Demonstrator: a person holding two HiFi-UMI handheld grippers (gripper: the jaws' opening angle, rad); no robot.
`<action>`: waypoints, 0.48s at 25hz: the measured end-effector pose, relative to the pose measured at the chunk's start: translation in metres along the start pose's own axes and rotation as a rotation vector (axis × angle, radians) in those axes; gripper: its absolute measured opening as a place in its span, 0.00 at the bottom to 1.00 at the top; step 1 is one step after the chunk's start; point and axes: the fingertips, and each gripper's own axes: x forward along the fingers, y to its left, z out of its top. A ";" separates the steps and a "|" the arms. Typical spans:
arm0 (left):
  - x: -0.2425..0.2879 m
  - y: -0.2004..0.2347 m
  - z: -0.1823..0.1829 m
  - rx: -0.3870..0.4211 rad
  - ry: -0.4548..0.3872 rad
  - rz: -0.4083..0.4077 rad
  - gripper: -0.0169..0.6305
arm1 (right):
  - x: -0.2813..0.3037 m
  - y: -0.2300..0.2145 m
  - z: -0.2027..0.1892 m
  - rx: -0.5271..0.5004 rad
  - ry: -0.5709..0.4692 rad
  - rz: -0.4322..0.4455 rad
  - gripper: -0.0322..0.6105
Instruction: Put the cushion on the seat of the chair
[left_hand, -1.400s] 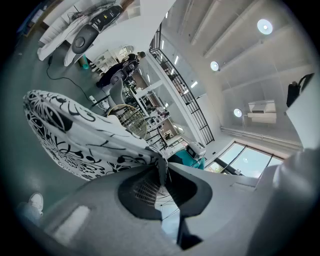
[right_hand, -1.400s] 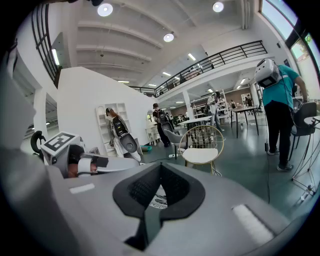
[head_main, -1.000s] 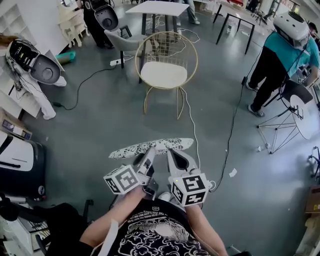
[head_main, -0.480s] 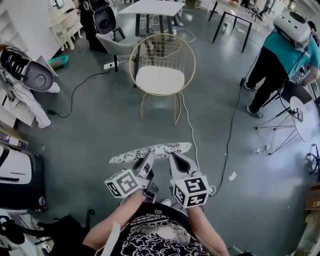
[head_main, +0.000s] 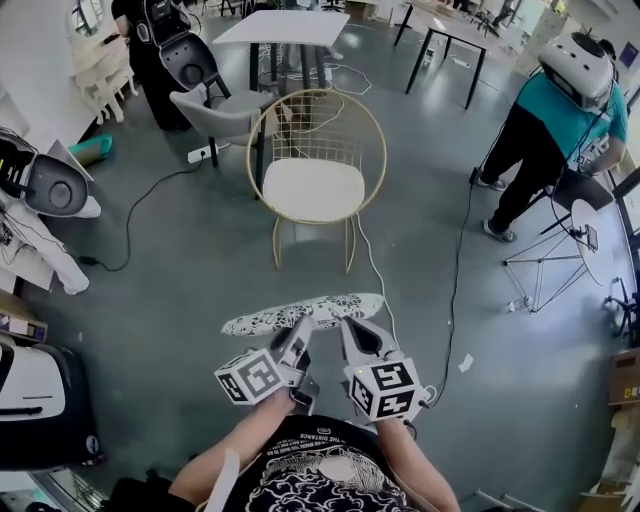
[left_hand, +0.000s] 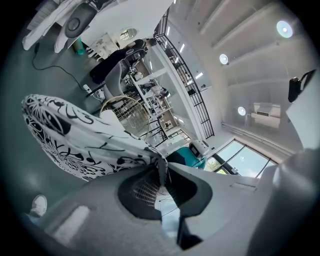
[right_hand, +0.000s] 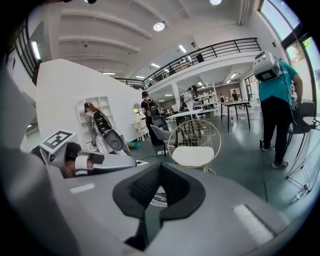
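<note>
Two grippers share one load: the left gripper and the right gripper sit side by side at the lower middle of the head view. Each is clenched on the near edge of the black-and-white patterned cushion. In the left gripper view we see the left gripper with its jaws pressed together on a pinched fold of the cushion, which spreads out to the left of the frame. In the right gripper view the right gripper has its jaws closed at the tips, and a patch of the cushion's pattern shows in the hollow behind them.

We hold the cushion roughly level above the grey floor, well apart from the gold wire chair. That chair stands in the upper middle of the head view, and its white seat is bare. A thin cable trails across the floor from the chair toward us. Behind the chair stand a grey chair and a white table. At the upper right a person in a teal shirt stands bent forward.
</note>
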 end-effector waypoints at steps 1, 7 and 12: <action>0.003 0.004 0.010 0.002 0.003 -0.005 0.05 | 0.009 0.001 0.004 0.003 0.003 -0.008 0.05; 0.014 0.019 0.050 -0.021 0.040 -0.039 0.05 | 0.049 0.018 0.026 -0.031 -0.002 -0.028 0.05; 0.025 0.030 0.073 -0.013 0.037 -0.052 0.05 | 0.069 0.022 0.036 -0.052 -0.002 -0.024 0.05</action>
